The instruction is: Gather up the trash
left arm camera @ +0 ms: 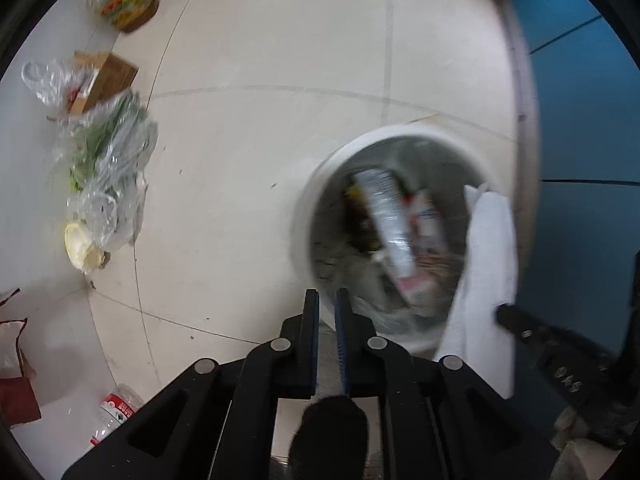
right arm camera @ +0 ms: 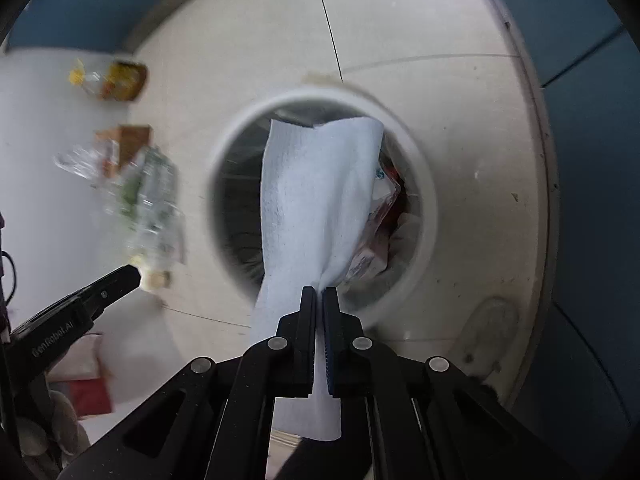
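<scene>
A white round trash bin (left arm camera: 316, 184) stands on the tiled floor with bottles and wrappers inside; it also shows in the right wrist view (right arm camera: 424, 200). My right gripper (right arm camera: 319, 290) is shut on a white paper towel (right arm camera: 320, 200) that hangs over the bin's opening; the towel also shows in the left wrist view (left arm camera: 488, 264). My left gripper (left arm camera: 327, 292) is nearly shut with nothing between its fingers, just above the bin's near rim. It appears at the left of the right wrist view (right arm camera: 132, 276).
Trash lies on the floor to the left: a clear plastic bag with greens (left arm camera: 108, 168), a brown cardboard box (left arm camera: 104, 80), a jar with a yellow label (left arm camera: 124, 0), a plastic bottle (left arm camera: 116, 408) and red packaging (left arm camera: 16, 392). A blue wall (left arm camera: 580, 120) runs along the right.
</scene>
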Demonstrator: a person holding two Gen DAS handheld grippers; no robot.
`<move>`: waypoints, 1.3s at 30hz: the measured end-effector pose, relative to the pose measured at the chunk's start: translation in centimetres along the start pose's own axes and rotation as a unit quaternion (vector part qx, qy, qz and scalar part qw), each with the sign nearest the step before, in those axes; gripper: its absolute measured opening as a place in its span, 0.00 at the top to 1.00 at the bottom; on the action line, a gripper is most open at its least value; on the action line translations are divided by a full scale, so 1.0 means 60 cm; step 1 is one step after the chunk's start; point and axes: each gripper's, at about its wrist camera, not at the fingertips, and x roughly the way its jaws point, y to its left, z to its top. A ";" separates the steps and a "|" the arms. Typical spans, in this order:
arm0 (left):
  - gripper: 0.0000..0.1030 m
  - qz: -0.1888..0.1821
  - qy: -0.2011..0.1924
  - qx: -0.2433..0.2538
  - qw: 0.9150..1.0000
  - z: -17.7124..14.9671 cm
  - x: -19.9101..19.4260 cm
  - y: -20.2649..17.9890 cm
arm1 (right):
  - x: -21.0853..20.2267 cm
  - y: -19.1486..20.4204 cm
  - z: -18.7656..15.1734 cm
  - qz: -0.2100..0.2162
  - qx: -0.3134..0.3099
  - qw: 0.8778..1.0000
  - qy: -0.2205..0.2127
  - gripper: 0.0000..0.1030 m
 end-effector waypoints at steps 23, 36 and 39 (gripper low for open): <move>0.00 0.009 -0.168 0.007 0.986 -0.138 -0.435 -0.030 | -0.436 0.106 -0.161 -0.170 -0.116 0.963 -0.172 0.00; 0.00 -0.006 -0.241 0.023 0.970 -0.284 -0.790 -0.043 | -0.874 0.223 -0.336 -0.135 -0.121 0.947 -0.264 0.00; 0.00 -0.017 -0.253 0.026 0.967 -0.313 -0.845 -0.035 | -0.934 0.247 -0.376 -0.132 -0.122 0.943 -0.281 0.00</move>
